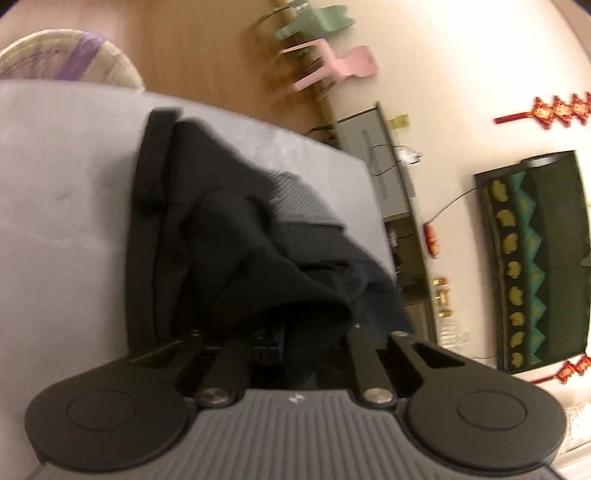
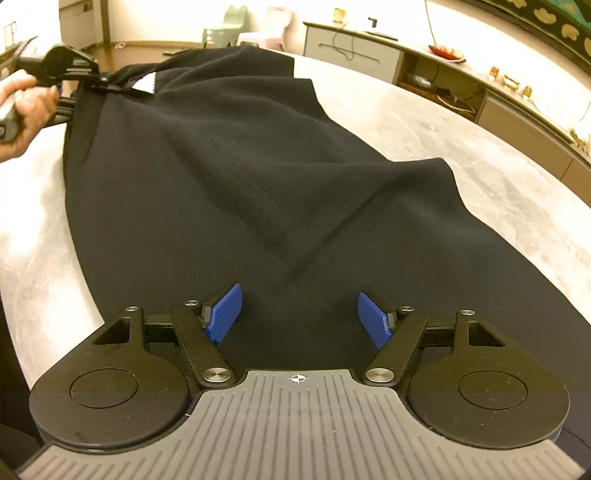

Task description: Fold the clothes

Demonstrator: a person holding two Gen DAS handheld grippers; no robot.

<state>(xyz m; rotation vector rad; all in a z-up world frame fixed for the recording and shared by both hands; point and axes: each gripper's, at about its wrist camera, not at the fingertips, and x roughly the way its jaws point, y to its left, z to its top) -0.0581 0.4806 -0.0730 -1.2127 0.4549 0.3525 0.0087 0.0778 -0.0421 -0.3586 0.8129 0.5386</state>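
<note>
We see a black garment (image 2: 236, 177) spread lengthwise on the pale table (image 2: 480, 192). Our right tongs (image 2: 299, 317) hover above its near end, blue pads (image 2: 225, 314) spread wide and touching nothing. Our left tongs (image 2: 107, 86), held in a hand (image 2: 26, 110), pinch the cloth at its far end, lifting it.

This is looking like a home living room. A long low cabinet (image 2: 373, 48) is running along a cream wall, carrying small ornaments (image 2: 509, 83) and trailing cables. Red festive hangings (image 1: 554, 109) and a dark patterned cloth panel (image 1: 539, 258) are hanging on the wall. Small green (image 1: 314, 22) and pink (image 1: 332, 64) plastic chairs are standing on a wood floor (image 1: 207, 55).
</note>
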